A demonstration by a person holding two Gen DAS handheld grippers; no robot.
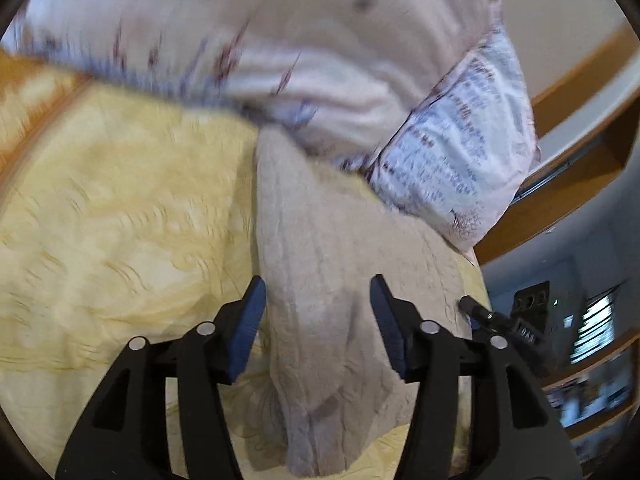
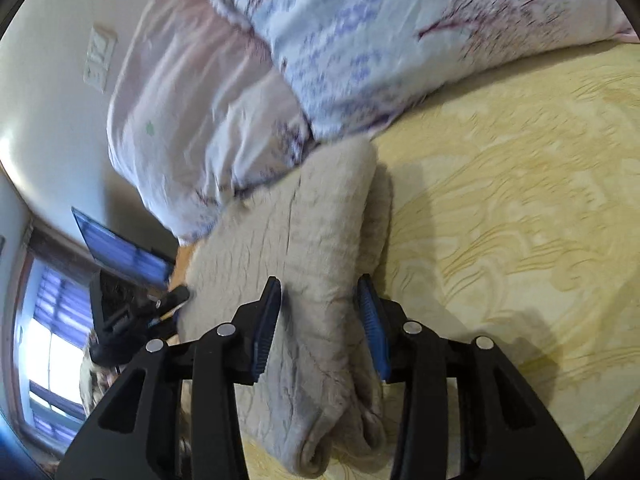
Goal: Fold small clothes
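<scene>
A beige fleecy garment [image 1: 320,280] lies folded in layers on the yellow bedspread [image 1: 120,200]. My left gripper [image 1: 318,292] is open, its blue-padded jaws straddling one end of the garment. In the right wrist view the same garment [image 2: 304,248] shows stacked folds with a rolled edge near the camera. My right gripper [image 2: 320,292] is open, its jaws on either side of the garment's other end. Each gripper's tip shows at the edge of the other's view, the right one [image 1: 480,314] and the left one [image 2: 168,300].
A floral pillow [image 1: 460,160] and a pale pink quilt [image 1: 280,40] lie just beyond the garment. The bed edge, a wooden frame [image 1: 560,200], a window [image 2: 48,320] and a dark screen [image 2: 120,256] lie to the side. The bedspread [image 2: 520,240] extends widely.
</scene>
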